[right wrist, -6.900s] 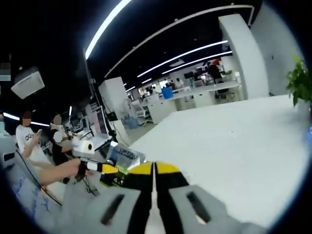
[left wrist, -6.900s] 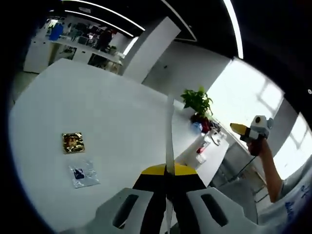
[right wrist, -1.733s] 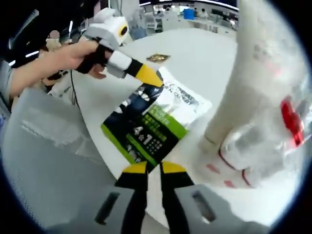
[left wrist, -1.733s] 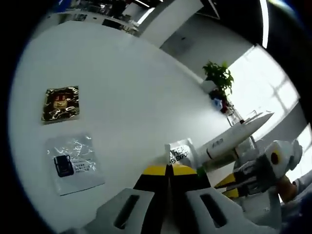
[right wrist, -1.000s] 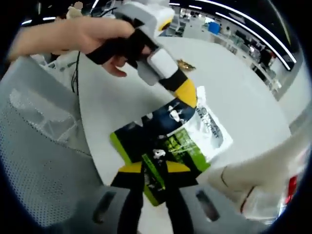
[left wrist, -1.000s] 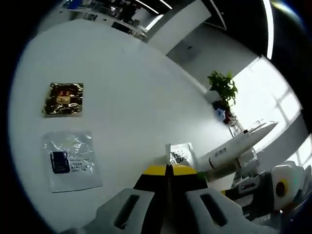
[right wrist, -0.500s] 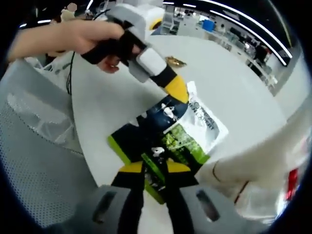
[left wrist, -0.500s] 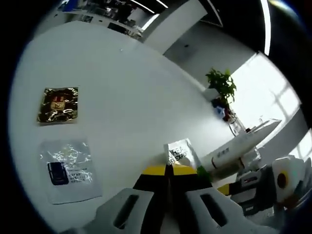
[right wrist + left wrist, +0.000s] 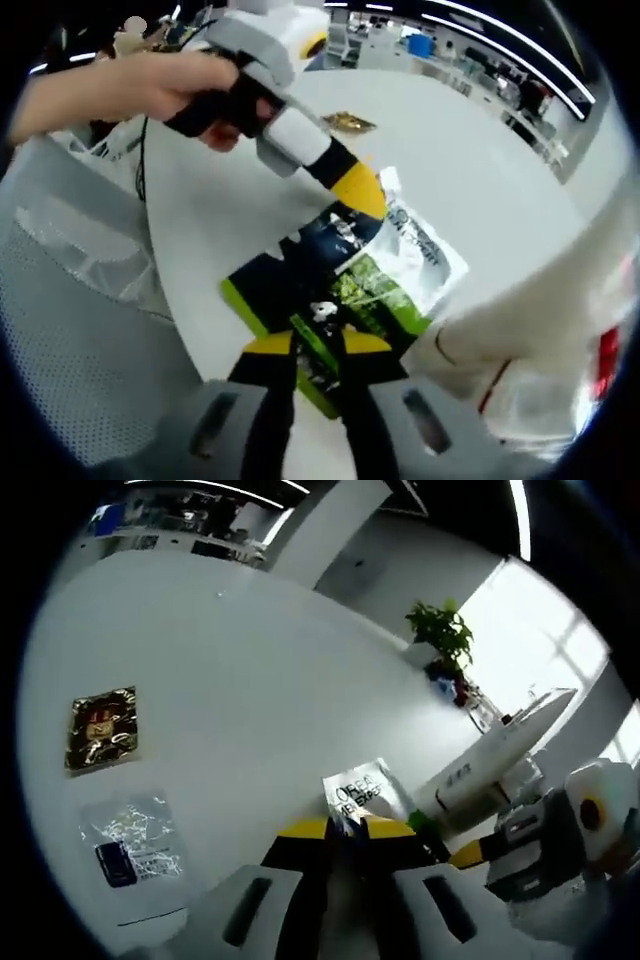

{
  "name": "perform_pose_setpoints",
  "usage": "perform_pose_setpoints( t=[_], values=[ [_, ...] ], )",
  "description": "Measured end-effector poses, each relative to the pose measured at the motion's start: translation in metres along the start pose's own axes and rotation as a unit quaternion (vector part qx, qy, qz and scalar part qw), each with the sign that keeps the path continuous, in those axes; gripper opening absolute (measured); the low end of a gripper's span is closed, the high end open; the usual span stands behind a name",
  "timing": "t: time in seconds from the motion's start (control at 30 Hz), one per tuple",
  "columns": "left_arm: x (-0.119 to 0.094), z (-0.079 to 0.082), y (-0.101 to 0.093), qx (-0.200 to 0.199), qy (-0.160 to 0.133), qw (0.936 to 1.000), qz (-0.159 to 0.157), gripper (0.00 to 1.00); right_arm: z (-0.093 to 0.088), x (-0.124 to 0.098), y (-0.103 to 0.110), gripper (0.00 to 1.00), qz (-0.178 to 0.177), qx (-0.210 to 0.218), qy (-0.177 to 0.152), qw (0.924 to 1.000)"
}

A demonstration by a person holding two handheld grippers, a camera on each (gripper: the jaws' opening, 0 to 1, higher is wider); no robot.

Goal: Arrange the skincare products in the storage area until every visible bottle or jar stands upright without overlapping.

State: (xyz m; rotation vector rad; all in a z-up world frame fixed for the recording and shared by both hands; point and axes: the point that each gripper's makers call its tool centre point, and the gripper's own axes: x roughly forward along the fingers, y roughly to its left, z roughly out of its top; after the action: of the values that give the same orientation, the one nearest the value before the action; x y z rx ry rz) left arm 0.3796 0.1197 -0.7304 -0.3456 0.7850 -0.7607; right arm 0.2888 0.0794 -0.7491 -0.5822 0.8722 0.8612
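The skincare sachet point(image 9: 345, 280), a flat pack with a white top printed in dark letters, a dark blue middle and a bright green lower band with white print, lies at the centre of the right gripper view on the white tabletop point(image 9: 470, 170), near its edge. Both grippers grasp it. The right gripper point(image 9: 318, 345) has its yellow-tipped jaws clenched on the green lower edge at the bottom centre of that view. The left gripper point(image 9: 358, 192), held by a hand point(image 9: 150, 85) coming in from the upper left, pinches the pack's upper edge. In the left gripper view the sachet point(image 9: 362, 792) shows its white lettered end just above the left gripper's point(image 9: 345, 830) jaws at lower centre. A large white tube point(image 9: 490, 760) with a darker label slants across the right of that view. At the left, well apart, lie a gold-and-black packet point(image 9: 100, 728) and a clear plastic bag point(image 9: 130, 850) with a dark blue card inside.
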Motion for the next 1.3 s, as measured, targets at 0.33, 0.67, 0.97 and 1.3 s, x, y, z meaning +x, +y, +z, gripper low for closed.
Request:
perform_pose_setpoints(
  t=[0.33, 0.67, 0.97, 1.3],
  values=[
    [-0.012, 0.010, 0.009, 0.092, -0.002, 0.9951, 0.037, 0.13, 0.000, 0.000, 0.001, 0.17, -0.005, -0.003, 0.002, 1.0000],
    [-0.035, 0.045, -0.010, 0.154, -0.058, 0.9852, 0.047, 0.21, 0.000, 0.000, 0.001, 0.17, -0.006, -0.002, 0.000, 1.0000],
    [-0.015, 0.004, -0.016, 0.234, 0.026, 0.9711, 0.040, 0.25, 0.000, 0.000, 0.002, 0.17, -0.007, 0.007, -0.004, 0.9999],
    [-0.006, -0.027, -0.001, 0.304, 0.092, 0.9467, 0.057, 0.23, 0.000, 0.000, 0.002, 0.17, -0.005, 0.011, -0.008, 0.9999]
  ],
)
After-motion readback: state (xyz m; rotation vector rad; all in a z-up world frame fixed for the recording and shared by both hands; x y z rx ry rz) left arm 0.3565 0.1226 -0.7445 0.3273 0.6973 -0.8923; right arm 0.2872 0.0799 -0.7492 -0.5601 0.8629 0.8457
